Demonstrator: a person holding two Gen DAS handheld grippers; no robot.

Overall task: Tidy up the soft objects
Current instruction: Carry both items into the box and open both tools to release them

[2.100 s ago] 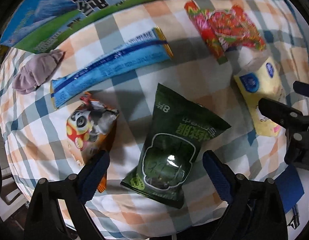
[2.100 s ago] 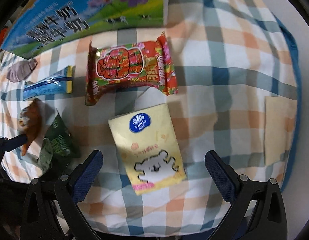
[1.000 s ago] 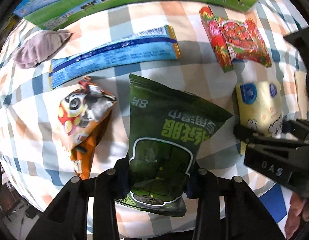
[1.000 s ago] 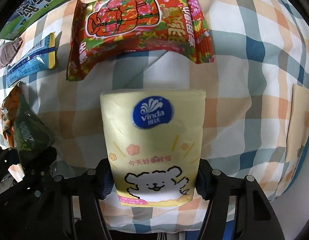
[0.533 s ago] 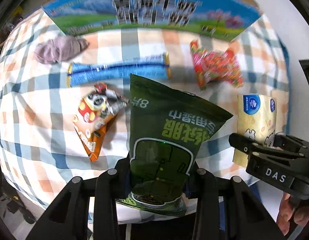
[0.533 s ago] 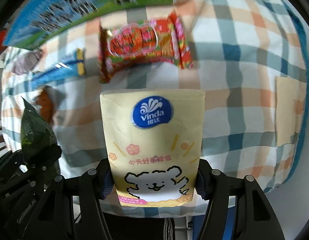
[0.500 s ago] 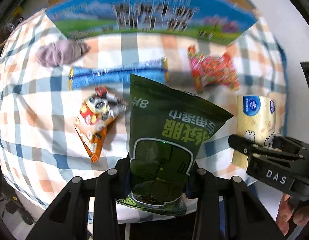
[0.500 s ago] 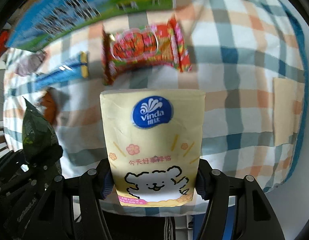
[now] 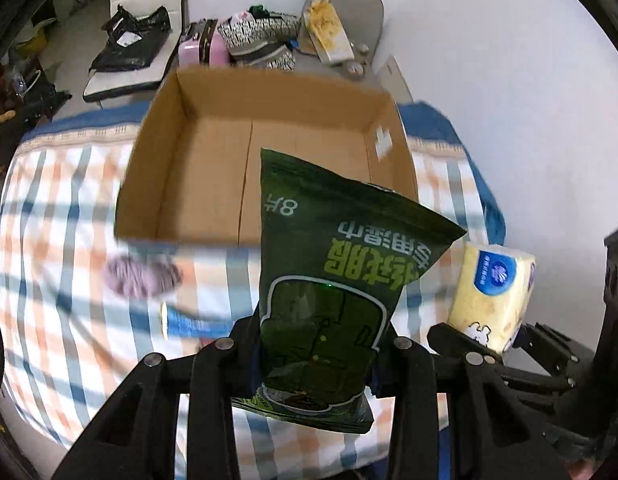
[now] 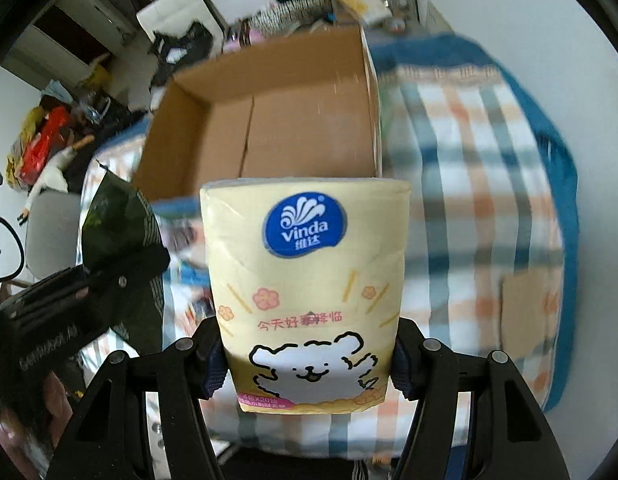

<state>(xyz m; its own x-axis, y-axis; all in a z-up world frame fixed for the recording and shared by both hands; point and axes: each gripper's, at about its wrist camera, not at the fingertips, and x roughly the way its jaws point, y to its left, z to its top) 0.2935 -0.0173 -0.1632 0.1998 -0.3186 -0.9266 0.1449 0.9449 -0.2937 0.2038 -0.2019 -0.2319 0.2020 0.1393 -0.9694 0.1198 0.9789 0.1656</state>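
Note:
My left gripper (image 9: 315, 354) is shut on a dark green wipes pack (image 9: 333, 276) and holds it up in the air in front of an open cardboard box (image 9: 213, 160). My right gripper (image 10: 307, 364) is shut on a yellow Vinda tissue pack (image 10: 305, 280), also raised, facing the same box (image 10: 301, 132). The tissue pack shows in the left wrist view (image 9: 493, 292) at the right, and the green pack shows in the right wrist view (image 10: 117, 216) at the left. The box looks empty inside.
A checked cloth (image 9: 49, 240) covers the bed under the box. A purple cloth bundle (image 9: 141, 278) and a blue stick pack (image 9: 193, 322) lie on it, blurred. Chairs with clutter (image 9: 129, 44) stand behind the box by a white wall (image 9: 489, 60).
Both grippers have risen and tilted up from the bed with their packs. The view now looks into the open cardboard box instead of down at the snacks.

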